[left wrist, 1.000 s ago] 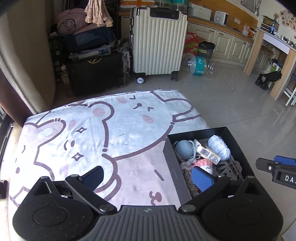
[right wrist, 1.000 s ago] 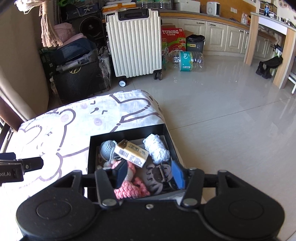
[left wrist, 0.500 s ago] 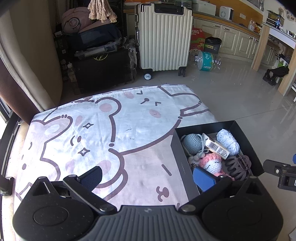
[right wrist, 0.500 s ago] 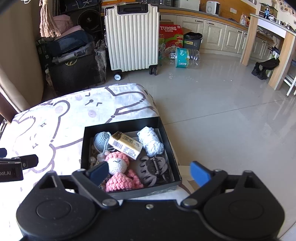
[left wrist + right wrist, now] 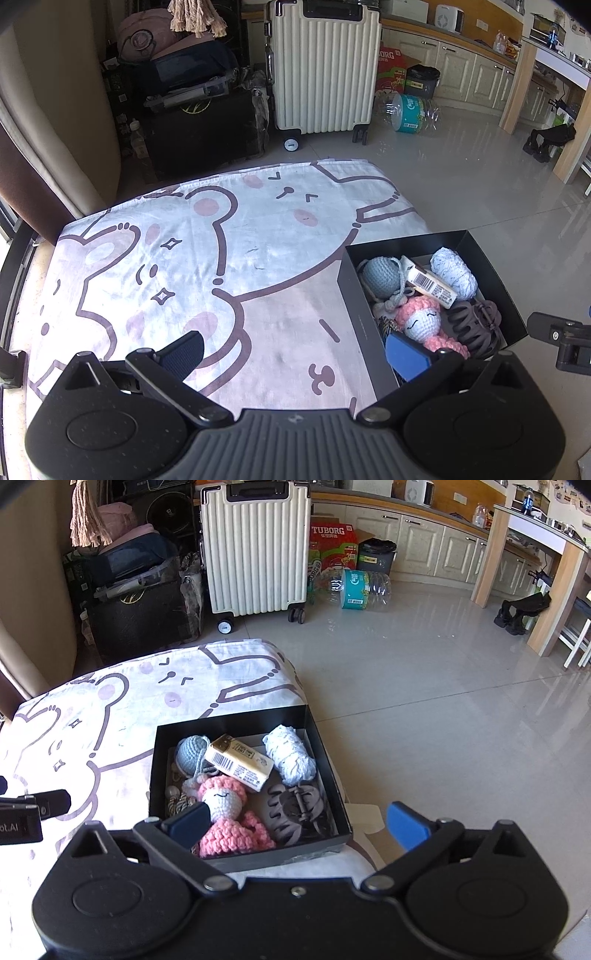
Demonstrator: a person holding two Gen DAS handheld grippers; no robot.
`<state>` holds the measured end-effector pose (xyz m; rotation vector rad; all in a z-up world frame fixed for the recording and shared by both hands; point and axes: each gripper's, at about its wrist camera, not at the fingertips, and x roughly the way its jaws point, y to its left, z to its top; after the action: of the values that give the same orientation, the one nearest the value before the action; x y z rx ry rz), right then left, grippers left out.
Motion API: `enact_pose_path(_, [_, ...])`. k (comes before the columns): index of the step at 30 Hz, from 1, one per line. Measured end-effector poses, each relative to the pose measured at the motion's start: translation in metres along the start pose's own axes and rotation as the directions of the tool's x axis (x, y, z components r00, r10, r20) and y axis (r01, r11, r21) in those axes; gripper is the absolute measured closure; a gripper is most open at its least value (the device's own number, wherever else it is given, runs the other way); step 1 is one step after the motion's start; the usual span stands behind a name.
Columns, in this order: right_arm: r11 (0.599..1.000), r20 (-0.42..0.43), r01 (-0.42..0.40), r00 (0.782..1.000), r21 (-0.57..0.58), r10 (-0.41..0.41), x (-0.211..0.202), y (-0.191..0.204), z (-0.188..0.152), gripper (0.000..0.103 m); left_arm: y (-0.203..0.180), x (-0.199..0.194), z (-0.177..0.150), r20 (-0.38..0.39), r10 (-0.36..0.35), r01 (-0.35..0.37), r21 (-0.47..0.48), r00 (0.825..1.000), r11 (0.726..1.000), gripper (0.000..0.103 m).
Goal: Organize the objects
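A black open box [image 5: 236,720] sits at the right edge of the bear-print cloth [image 5: 184,258]. Inside lie a pink crochet doll [image 5: 225,801], a grey-blue crochet ball [image 5: 190,753], a cream carton with a barcode [image 5: 240,762], a pale blue yarn skein [image 5: 290,755] and a dark claw hair clip [image 5: 295,808]. My right gripper [image 5: 297,827] hovers above the box's near side; its jaws are opening wide and grip nothing. Over the cloth just left of the box [image 5: 487,266], my left gripper [image 5: 295,354] stands open and holds nothing.
A cream ribbed suitcase [image 5: 255,550] stands on the tiled floor behind the cloth, with black cases and bags [image 5: 140,616] to its left. A pack of water bottles [image 5: 354,589] and a red carton lie further back. Shiny floor tiles spread to the right.
The right gripper's jaws have spread from half-closed over the box's contents to wide apart, and the whole box now shows. The left gripper has stayed open over the cloth.
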<state>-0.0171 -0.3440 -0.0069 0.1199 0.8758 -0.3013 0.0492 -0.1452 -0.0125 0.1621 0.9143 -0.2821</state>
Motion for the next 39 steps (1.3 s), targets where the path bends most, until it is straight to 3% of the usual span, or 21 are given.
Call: enact_pose_path(39, [1.000, -0.003, 0.012, 1.000, -0.011, -0.012, 0.0011, 0.0002, -0.0012, 0.000, 0.0039, 0.0048, -0.0014, -0.017, -0.006, 0.006, -0.025, 1.000, 1.000, 0.000])
